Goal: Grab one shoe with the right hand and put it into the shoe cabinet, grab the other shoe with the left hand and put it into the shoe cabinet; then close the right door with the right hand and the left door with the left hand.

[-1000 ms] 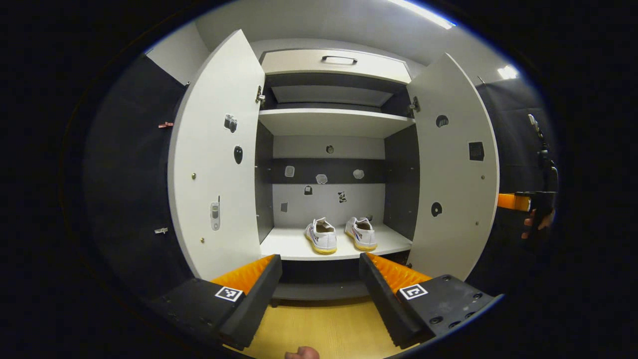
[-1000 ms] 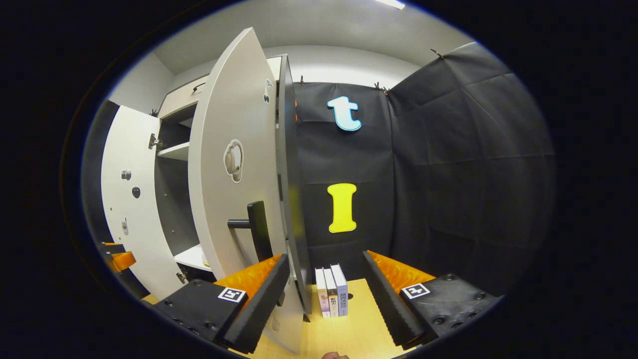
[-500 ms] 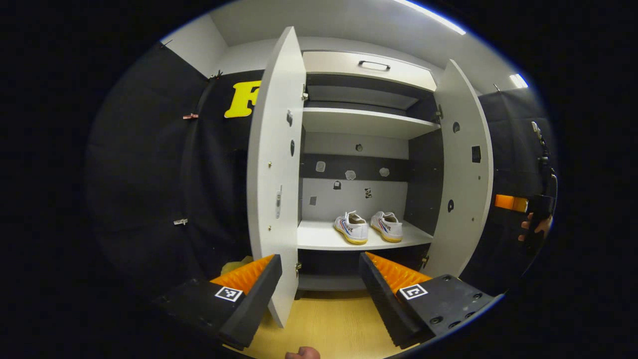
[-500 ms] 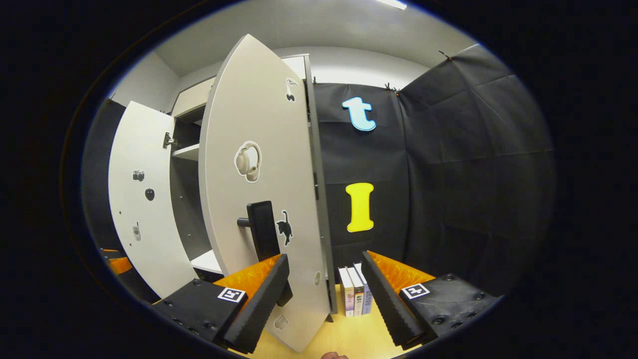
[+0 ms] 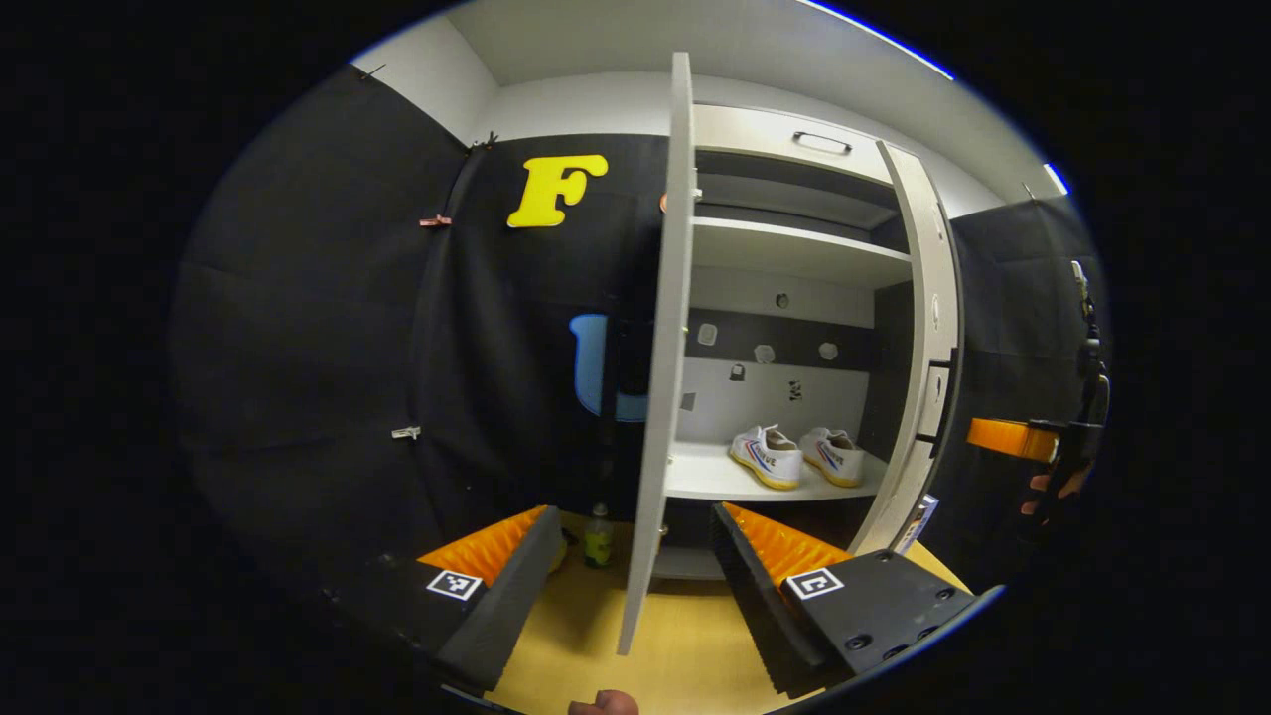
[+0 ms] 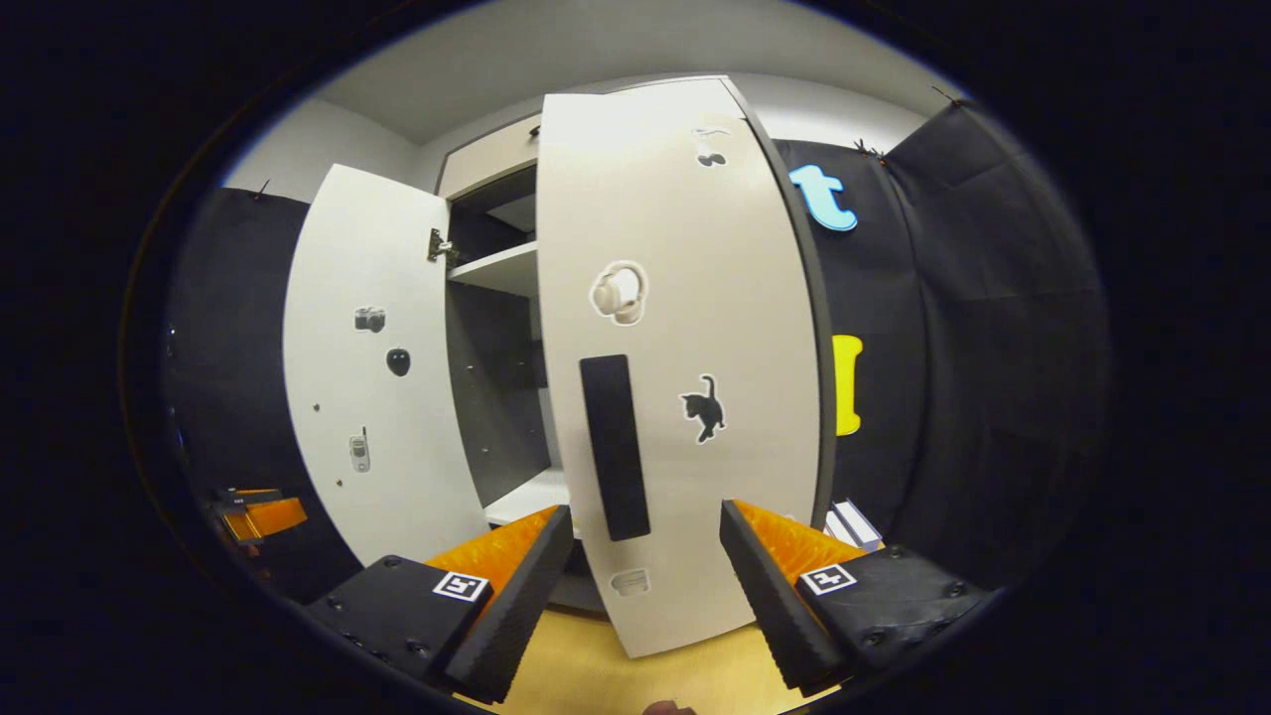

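Observation:
Two white shoes stand side by side on the lower shelf of the shoe cabinet. The left door shows edge-on in the left gripper view, and my left gripper is open with that door's lower edge between its fingers, not touching. The right door is swung partway in, its outer face with a black handle in front of my open right gripper. The right gripper and its hand sit beyond that door.
A small bottle stands on the wooden floor left of the cabinet. Books stand on the floor to the right of it. Above are an upper shelf and a drawer with a handle.
The right door has swung well inward, turning from edge-on to face-on before the right gripper. The left gripper moved left, so the left door now shows edge-on between its fingers.

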A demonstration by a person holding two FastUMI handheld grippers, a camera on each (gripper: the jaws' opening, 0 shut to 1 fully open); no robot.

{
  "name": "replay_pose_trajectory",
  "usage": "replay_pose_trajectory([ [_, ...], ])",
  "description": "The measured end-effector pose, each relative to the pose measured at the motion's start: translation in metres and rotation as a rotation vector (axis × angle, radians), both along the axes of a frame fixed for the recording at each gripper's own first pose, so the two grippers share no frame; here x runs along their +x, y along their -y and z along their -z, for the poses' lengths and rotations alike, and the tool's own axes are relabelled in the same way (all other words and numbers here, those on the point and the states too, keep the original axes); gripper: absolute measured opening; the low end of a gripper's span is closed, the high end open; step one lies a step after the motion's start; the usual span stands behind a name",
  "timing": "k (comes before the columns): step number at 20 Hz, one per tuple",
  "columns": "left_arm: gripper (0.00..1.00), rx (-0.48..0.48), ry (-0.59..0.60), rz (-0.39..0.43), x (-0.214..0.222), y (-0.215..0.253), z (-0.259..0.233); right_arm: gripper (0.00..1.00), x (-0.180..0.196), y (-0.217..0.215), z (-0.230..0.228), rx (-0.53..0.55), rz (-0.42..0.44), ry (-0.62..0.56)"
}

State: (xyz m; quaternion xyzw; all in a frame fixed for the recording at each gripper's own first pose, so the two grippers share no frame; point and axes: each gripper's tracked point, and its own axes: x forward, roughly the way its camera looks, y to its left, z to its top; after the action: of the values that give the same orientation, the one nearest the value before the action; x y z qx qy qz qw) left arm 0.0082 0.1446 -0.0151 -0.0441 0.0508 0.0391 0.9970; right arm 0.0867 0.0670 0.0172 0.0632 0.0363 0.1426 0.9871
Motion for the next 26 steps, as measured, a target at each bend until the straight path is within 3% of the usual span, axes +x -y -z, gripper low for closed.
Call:
replay_pose_trajectory([
  [6,0.95,-0.016,0.056,-0.093,0.023,-0.066,-0.028,0.99,-0.029,-0.025,0.016,-0.03,-0.058,-0.002],
  [10,0.95,0.031,0.094,-0.107,0.058,-0.088,-0.042,0.99,-0.038,-0.018,0.019,-0.043,-0.029,0.002],
  [14,0.95,0.026,0.06,-0.073,0.09,-0.084,-0.034,0.99,-0.043,-0.001,0.018,-0.015,0.002,-0.01],
  [22,0.94,0.077,0.065,-0.078,0.085,-0.064,-0.036,0.98,-0.044,0.042,0.014,0.03,0.074,-0.037],
  [23,0.91,0.08,0.07,-0.076,0.085,-0.058,-0.037,0.98,-0.045,0.045,0.014,0.036,0.076,-0.04],
  [26,0.94,0.07,0.067,-0.061,0.084,-0.037,-0.036,0.98,-0.046,0.055,0.014,0.039,0.088,-0.038],
])
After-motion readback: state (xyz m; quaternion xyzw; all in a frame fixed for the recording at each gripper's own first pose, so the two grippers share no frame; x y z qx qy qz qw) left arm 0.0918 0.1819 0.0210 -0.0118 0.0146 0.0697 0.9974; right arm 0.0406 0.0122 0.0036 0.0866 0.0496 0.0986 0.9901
